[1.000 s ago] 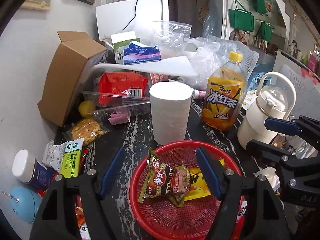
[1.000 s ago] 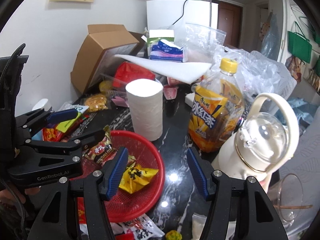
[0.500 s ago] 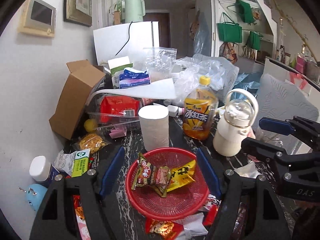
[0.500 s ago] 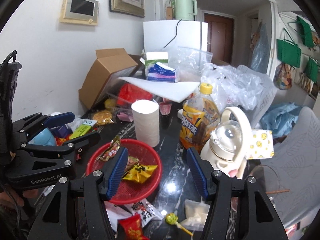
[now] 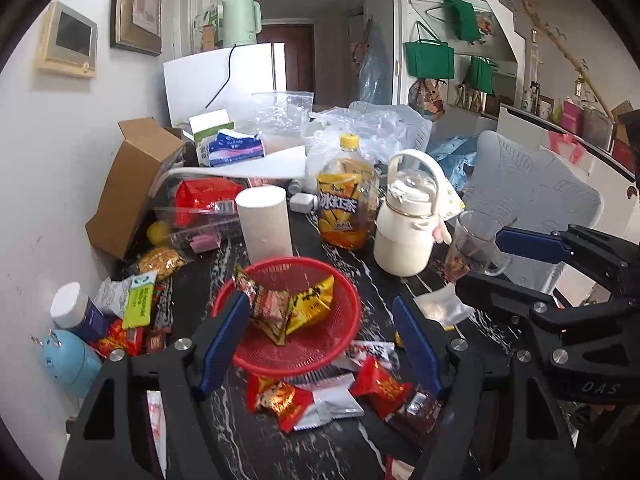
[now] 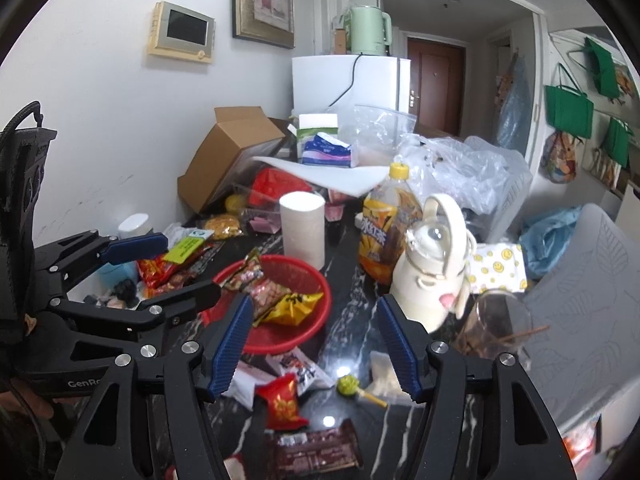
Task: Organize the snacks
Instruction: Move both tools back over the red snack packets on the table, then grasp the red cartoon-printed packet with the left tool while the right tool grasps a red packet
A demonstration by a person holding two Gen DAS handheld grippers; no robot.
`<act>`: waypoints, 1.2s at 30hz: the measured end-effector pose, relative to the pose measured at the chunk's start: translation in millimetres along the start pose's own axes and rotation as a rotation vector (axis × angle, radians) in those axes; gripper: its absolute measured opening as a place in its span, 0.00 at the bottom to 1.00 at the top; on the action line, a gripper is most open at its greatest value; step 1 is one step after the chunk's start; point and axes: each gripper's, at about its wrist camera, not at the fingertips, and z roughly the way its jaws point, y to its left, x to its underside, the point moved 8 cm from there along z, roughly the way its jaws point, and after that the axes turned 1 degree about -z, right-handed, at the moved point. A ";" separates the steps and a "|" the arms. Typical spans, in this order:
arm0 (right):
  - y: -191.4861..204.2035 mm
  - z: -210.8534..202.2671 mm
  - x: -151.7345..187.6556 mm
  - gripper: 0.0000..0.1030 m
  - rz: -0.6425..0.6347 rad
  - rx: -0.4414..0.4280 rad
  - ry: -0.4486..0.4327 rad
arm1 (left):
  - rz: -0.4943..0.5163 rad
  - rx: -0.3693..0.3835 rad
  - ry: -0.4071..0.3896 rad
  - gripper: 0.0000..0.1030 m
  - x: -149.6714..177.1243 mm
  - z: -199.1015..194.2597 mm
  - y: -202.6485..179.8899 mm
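Tools: your left tool (image 5: 320, 344) and right tool (image 6: 316, 344) both gape, empty.
Snacks: two in basket (image 5: 344, 344); red pack (image 6: 282, 402) loose on worktop (image 6: 352, 296).
Risk: reach carelessly and you topple the glass (image 6: 496, 324).

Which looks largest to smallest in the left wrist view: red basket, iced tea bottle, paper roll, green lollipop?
1. red basket
2. iced tea bottle
3. paper roll

The basket lies nearer the camera, so its lead is unsure. The green lollipop shows only in the right wrist view.

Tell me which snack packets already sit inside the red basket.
Two: the brown-red packet leaning over the red basket's left rim, and the yellow packet beside it. The small red packet and the rest lie outside on the table.
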 end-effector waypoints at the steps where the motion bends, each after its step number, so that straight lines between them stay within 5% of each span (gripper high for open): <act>1: 0.3 -0.3 4.6 0.63 0.004 0.000 0.007 | -0.001 0.002 0.008 0.71 4.4 -0.2 -1.3; 23: 28.0 41.1 111.7 0.63 0.065 -0.143 0.214 | -0.102 0.030 0.164 0.71 98.8 20.6 9.6; 36: 21.0 86.7 111.6 0.63 0.059 -0.124 0.278 | -0.209 -0.028 0.216 0.71 110.0 51.4 48.8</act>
